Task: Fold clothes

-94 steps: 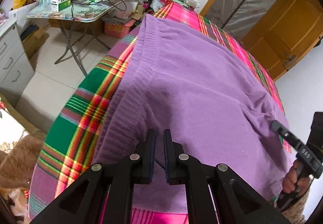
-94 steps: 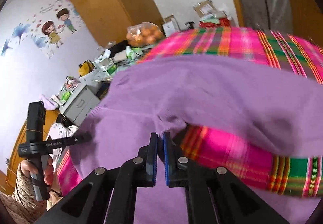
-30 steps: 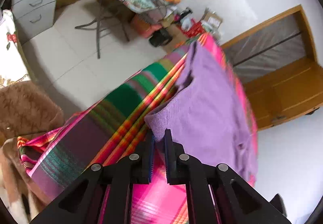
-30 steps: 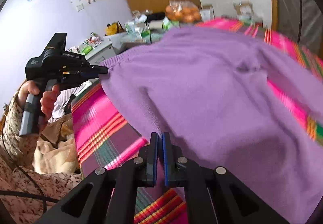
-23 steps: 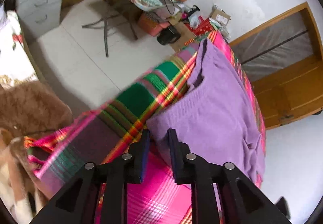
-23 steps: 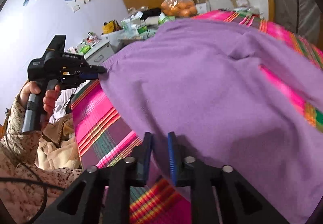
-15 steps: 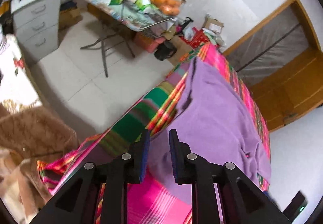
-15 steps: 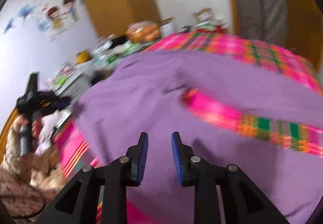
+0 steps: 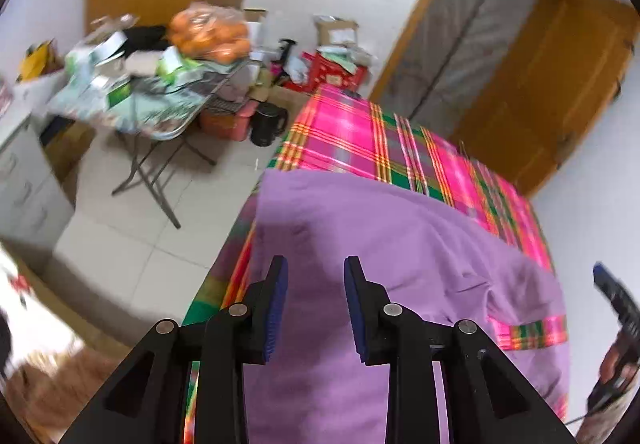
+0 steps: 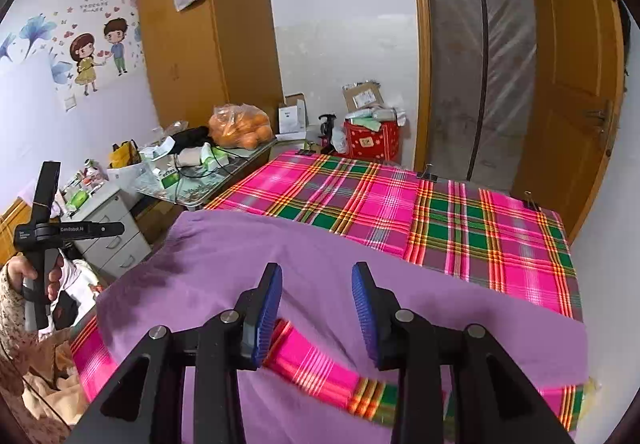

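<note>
Fingers [image 9: 276,308] of both grippers, just opening, hang empty, tilted down over purple garment [image 10: 320,264].

I see the purple garment [image 10: 328,268] lying folded and spread flat on the near half of the plaid-covered tabletop [image 10: 460,219], lightly creased.

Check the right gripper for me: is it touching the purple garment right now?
Apart. In the right wrist view the right gripper hangs above the purple garment lying on the plaid sheet, its jaws just opened, nothing between the blue pads.
</note>
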The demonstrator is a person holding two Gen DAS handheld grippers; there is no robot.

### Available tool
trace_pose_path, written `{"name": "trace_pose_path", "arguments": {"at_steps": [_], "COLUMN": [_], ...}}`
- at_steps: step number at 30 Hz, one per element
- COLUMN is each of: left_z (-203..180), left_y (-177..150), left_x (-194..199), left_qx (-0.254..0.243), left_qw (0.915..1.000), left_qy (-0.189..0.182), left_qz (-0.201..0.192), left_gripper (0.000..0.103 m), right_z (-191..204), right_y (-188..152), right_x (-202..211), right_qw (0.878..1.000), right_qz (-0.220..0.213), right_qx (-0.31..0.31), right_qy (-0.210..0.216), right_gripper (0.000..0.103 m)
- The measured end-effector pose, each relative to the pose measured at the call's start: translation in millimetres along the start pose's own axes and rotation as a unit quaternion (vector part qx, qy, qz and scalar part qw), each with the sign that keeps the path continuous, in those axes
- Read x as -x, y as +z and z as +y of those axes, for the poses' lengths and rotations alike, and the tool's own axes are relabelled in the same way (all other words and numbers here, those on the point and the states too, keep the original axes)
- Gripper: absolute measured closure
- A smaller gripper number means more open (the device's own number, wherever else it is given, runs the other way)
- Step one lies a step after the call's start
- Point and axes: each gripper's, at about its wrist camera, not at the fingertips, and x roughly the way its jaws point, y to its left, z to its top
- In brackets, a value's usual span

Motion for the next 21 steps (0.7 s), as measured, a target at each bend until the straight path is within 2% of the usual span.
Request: {"name": "trace_pose_path", "arguments": {"at_steps": [6, 10, 12, 14, 18, 21], "left_z": [-21.1, -35.7, -37.4, -37.5, -39.5, -39.2], "left_y": [36.5, 55.2, 64.9, 70.4, 69.4, 69.5], "left_x": [-51.7, -86.3, -107.7, -123.3, -150.0, -166.2], "left_qx": [-0.068, -0.126, -0.132, -0.142, -0.187, -0.208], "left_qw": [0.9966, 0.9904, 0.989, 0.987, 0.9774, 0.9703], "left_qy": [0.04, 0.04, 0.026, 0.037, 0.056, 0.088], "left_qz": [0.024, 0.04, 0.062, 0.066, 0.082, 0.088], "left_gripper": [0.073, 0.073, 0.073, 0.073, 0.073, 0.073], "right_z": [-18.9, -30.9, -35.3, -38.9, -35.4, -27.3], "right_y": [14.4, 20.7, 22.4, 24.6, 28.8, 31.1], "right_x": [-79.7, -134.1, -156.1, -178.1, -211.0, -229.5], "right_qw": [0.998, 0.996, 0.994, 0.992, 0.99, 0.988], "right_qz": [0.056, 0.092, 0.106, 0.123, 0.142, 0.151], "right_qx": [-0.009, -0.017, -0.022, -0.024, -0.001, 0.025], "right_qy": [-0.015, -0.013, -0.009, 0.005, 0.012, 0.013], "right_gripper": [0.066, 0.066, 0.066, 0.066, 0.066, 0.066]}}
